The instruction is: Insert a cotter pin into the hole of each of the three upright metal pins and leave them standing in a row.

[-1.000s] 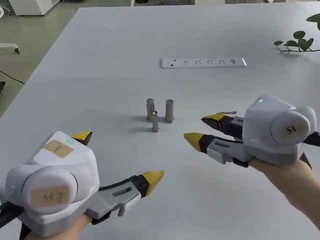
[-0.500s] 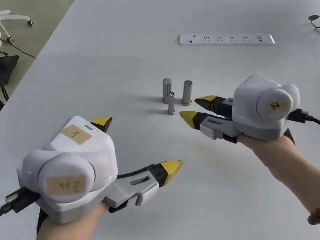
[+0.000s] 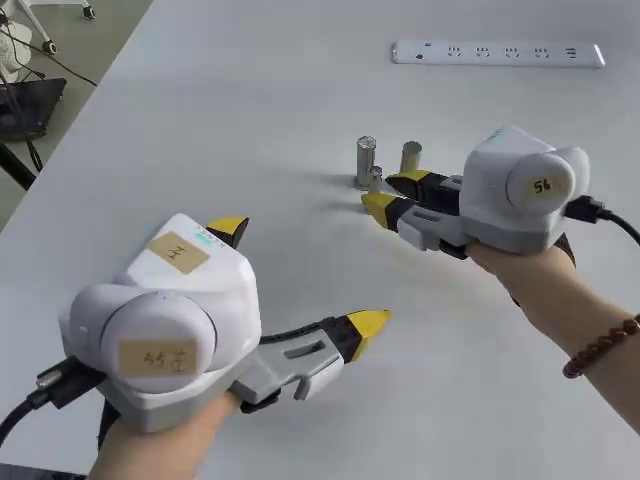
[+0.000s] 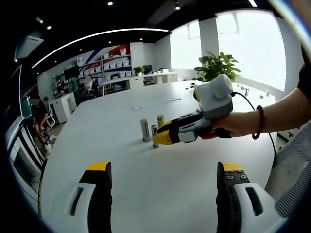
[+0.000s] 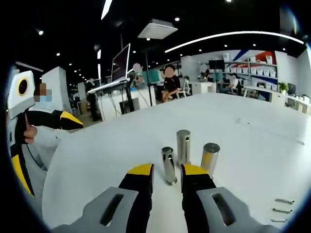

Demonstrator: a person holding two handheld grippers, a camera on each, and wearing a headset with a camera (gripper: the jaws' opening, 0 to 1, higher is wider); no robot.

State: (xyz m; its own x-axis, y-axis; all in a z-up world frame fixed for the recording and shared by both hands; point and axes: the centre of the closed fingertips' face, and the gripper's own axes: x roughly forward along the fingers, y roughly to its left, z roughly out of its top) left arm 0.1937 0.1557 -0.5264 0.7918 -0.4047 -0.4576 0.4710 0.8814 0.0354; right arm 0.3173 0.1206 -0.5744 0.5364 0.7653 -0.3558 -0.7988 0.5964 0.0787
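Three upright silver metal cylinder pins (image 5: 183, 145) clustered on white table (image 5: 97, 160), 1 o'clock in head view, right gripper (image 5: 167, 170) narrowly parted, empty, tips just before shortest pin (image 5: 168, 162), left gripper (image 4: 164, 167) wide open, empty, thin wire cotter pins (image 5: 283, 209) lying at 4 o'clock in right gripper view

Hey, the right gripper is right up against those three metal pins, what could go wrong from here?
1. The right gripper has its jaw tips just short of the short pin, and the three metal pins stand bunched close together; a slight nudge could topple one into its neighbours.
2. The cotter pins lie on the table off to the side and the jaws look empty, so closing here would probably grip a pin with nothing to insert.
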